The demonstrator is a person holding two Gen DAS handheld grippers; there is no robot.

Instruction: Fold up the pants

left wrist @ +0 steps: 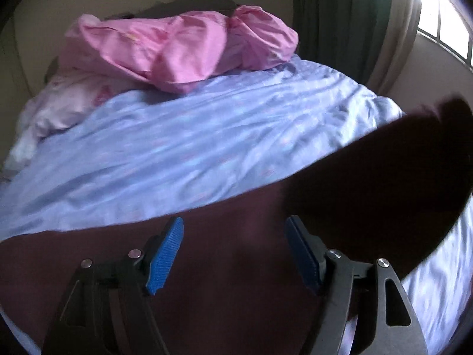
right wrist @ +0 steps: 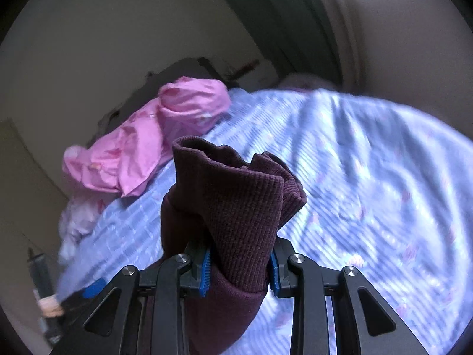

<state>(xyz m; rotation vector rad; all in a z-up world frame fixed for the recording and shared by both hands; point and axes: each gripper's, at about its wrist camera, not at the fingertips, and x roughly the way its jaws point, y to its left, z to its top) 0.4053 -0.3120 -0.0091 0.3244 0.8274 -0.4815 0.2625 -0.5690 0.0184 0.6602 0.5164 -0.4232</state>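
left gripper [left wrist: 233,254]: black angular metal arms showing silver round screws, ribbed blue pads
right gripper [right wrist: 240,269]: sporting matching black arms, silver screws, blue pads

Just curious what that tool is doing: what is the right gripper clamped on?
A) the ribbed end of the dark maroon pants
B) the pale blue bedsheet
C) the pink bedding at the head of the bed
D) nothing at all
A: in the right wrist view the blue pads of the right gripper press on both sides of the maroon pants, whose ribbed end stands up above them.
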